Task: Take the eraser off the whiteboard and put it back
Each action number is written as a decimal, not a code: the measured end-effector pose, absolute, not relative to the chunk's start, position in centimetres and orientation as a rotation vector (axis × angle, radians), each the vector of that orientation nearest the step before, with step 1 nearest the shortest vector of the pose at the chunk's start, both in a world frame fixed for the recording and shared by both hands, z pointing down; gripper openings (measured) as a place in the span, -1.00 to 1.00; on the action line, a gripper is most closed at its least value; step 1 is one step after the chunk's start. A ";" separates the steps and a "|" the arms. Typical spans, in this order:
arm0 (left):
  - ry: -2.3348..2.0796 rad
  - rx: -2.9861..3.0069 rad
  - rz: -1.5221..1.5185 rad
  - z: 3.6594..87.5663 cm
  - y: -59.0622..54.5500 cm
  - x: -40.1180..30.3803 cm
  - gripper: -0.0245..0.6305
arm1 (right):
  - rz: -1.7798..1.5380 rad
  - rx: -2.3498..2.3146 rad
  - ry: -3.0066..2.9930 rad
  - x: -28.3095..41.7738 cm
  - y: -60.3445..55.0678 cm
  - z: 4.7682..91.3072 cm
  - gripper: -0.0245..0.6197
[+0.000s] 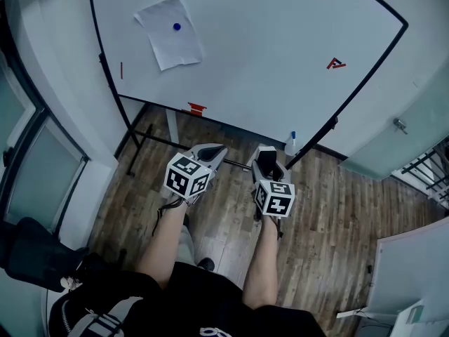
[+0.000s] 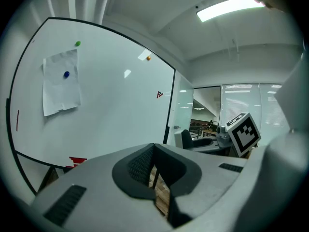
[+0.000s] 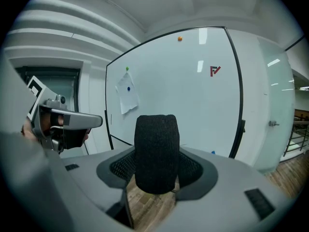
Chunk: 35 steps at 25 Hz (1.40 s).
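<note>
Cool, even indoor light fills all three views, bright with a bluish cast. A ceiling light strip [image 2: 227,7] glares white in the left gripper view, and pale lamp reflections sit on the whiteboard [image 2: 111,120]. Shadows are faint; on the wooden floor [image 1: 330,216] they seem barely there. Both gripper views bulge like a fisheye, bending the board's frame, and their corners go black. Close to the lens, the left gripper [image 2: 154,170] looks soft. The black eraser [image 3: 155,129] in the jaws of the right gripper [image 3: 156,146] stays dark, its weave still visible.

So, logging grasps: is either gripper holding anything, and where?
Right gripper clamps the black felt block eraser by its lower end; the left gripper holds nothing.
</note>
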<state>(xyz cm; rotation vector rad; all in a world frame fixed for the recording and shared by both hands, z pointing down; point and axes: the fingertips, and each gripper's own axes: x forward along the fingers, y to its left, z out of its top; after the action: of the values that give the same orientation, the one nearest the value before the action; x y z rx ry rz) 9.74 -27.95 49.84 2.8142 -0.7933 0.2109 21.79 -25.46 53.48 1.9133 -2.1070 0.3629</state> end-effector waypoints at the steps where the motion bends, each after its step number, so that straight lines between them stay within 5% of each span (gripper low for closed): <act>1: -0.796 2.814 0.209 49.7 -28.5 9.6 -0.87 | 0.359 1.918 -2.107 21.8 -26.1 53.2 -0.15; 35: -0.915 2.874 0.132 43.2 -60.0 4.2 -0.87 | 0.277 2.209 -1.958 22.0 -55.7 46.5 -0.15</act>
<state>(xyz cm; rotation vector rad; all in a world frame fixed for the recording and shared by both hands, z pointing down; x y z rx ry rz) 4.25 -59.95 43.22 2.8738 -0.9151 0.1318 22.03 -55.74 46.45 2.2086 -1.9584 0.2766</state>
